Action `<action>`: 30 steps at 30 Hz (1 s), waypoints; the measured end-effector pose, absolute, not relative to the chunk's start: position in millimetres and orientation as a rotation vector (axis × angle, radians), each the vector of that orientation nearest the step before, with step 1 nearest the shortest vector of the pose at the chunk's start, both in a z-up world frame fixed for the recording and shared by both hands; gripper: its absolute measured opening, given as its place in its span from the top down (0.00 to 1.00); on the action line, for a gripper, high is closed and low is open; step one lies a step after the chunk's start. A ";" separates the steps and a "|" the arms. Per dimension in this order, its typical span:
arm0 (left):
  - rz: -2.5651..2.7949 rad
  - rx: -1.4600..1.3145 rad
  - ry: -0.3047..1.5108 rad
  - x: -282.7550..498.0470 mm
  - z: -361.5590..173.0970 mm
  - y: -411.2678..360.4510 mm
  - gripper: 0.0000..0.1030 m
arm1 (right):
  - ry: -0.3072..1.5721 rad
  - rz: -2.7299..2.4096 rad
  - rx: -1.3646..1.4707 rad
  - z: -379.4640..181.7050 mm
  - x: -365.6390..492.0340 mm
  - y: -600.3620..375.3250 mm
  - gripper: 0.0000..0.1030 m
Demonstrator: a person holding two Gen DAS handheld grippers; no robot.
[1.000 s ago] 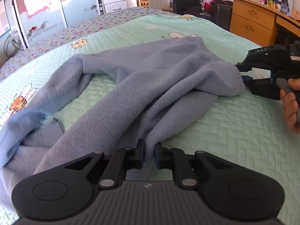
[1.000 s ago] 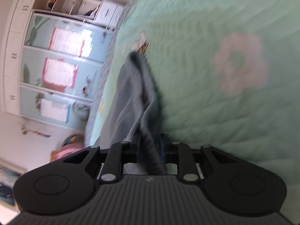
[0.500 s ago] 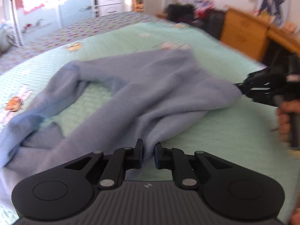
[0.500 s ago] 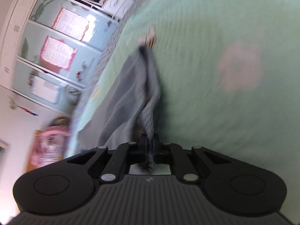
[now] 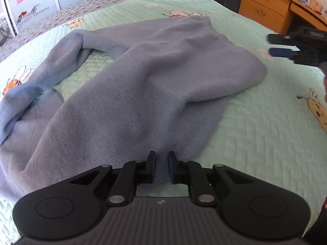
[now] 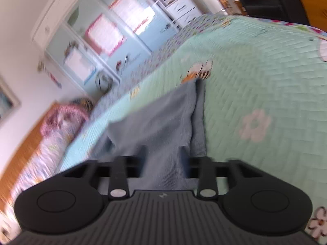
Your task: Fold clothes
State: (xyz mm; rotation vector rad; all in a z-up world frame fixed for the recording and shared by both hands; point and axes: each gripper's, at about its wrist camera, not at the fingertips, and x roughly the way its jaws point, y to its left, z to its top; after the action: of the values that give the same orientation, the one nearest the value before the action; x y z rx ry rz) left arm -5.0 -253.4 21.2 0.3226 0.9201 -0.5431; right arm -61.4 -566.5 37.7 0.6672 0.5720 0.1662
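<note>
The blue-grey sweater (image 5: 147, 85) lies rumpled on the bed (image 5: 265, 126), over a mint-green quilted cover printed with cartoon bees and flowers; its body runs from the near edge of the bed toward the far side, and one sleeve (image 5: 67, 55) bends away toward the left edge.

The left gripper (image 5: 161, 168) points steeply down at the near hem of the sweater; its jaws are nearly together and pinch a fold of the fabric between the pads.

The right gripper (image 6: 163, 163) sits toward the right edge of the bed; in the left wrist view it appears at (image 5: 286, 46), with its fingers clear of the nearest bulge of the sweater and a gap of bare cover between them; its jaws are opening; in the right wrist view, which is blurred, sweater fabric lies in the space between the fingers (image 6: 143, 159), but the pads do not press on it.

A wooden dresser (image 5: 263, 6) stands beyond the far right corner of the bed; pale blue wardrobe doors (image 6: 110, 36) stand beyond the far edge.
</note>
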 end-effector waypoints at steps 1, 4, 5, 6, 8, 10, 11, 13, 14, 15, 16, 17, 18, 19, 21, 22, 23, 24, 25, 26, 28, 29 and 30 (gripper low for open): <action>-0.546 0.352 0.907 -8.2 19.6 -255.5 0.87 | 0.585 0.165 0.651 35.0 -54.2 -562.2 0.48; -0.547 0.443 0.861 -19.4 14.7 -263.5 0.86 | 0.611 0.157 0.622 26.2 -36.8 -557.1 0.47; -0.545 0.465 0.848 -20.4 13.7 -265.2 0.86 | 0.620 0.155 0.612 23.2 -31.0 -555.4 0.47; -0.545 0.478 0.839 -18.9 13.7 -267.1 0.86 | 0.630 0.157 0.609 20.3 -25.9 -554.6 0.47; -0.547 0.484 0.827 -20.2 13.0 -266.1 0.85 | 0.652 0.184 0.631 13.7 -22.7 -554.3 0.46; -0.557 0.480 0.824 -18.7 13.7 -264.2 0.85 | 0.683 0.211 0.659 6.6 -24.1 -553.9 0.44; -0.563 0.476 0.825 -17.6 14.1 -262.8 0.84 | 0.693 0.232 0.683 3.6 -27.7 -554.2 0.43; -0.577 0.472 0.831 -14.3 15.2 -261.0 0.83 | 0.682 0.280 0.722 1.3 -33.6 -558.6 0.43; -0.584 0.471 0.836 -12.2 15.8 -260.2 0.82 | 0.676 0.310 0.731 0.5 -35.1 -561.0 0.42; -0.589 0.468 0.841 -9.7 16.5 -259.2 0.82 | 0.673 0.338 0.729 0.0 -35.6 -562.7 0.42; -0.582 0.461 0.845 -7.3 17.3 -258.4 0.77 | 0.670 0.365 0.721 -0.2 -35.3 -564.4 0.42; -0.576 0.453 0.849 -4.9 18.1 -257.5 0.75 | 0.668 0.393 0.697 -0.1 -32.8 -566.2 0.40; -0.569 0.446 0.853 -2.6 18.8 -256.8 0.75 | 0.666 0.426 0.664 -0.4 -29.1 -567.9 0.38; -0.562 0.442 0.855 -0.6 19.0 -256.6 0.74 | 0.670 0.449 0.627 -0.5 -24.7 -569.5 0.38; -0.552 0.445 0.860 -0.8 18.2 -258.1 0.74 | 0.702 0.470 0.576 -1.0 -14.0 -571.8 0.38; -0.553 0.455 0.858 -1.4 17.7 -259.3 0.74 | 0.721 0.477 0.568 -1.1 -10.1 -571.2 0.38; -0.553 0.466 0.856 -2.0 17.2 -260.6 0.74 | 0.749 0.473 0.558 -0.4 -7.1 -568.5 0.41; -0.553 0.476 0.854 -2.6 16.7 -261.8 0.74 | 0.773 0.463 0.547 1.0 -5.0 -565.8 0.46; -0.554 0.488 0.851 -3.2 16.2 -263.1 0.74 | 0.792 0.442 0.532 3.4 -4.8 -562.8 0.51; -0.557 0.508 0.847 -3.8 16.1 -265.0 0.74 | 0.805 0.417 0.518 5.2 -6.0 -559.6 0.69; -0.576 0.564 0.840 -5.7 16.4 -270.3 0.80 | 0.816 0.368 0.490 7.5 -11.5 -553.7 0.87; -0.593 0.602 0.835 -7.9 17.3 -274.0 0.88 | 0.805 0.357 0.479 9.5 -16.1 -551.0 0.91; -0.613 0.635 0.833 -10.6 18.3 -277.9 0.92 | 0.794 0.340 0.455 12.7 -20.1 -548.0 0.92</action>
State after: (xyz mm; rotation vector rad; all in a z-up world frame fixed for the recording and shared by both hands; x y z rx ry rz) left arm -10.6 -277.9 18.3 0.6351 0.8325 -0.6128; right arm -20.1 -548.0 12.7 0.4547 0.7940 0.3401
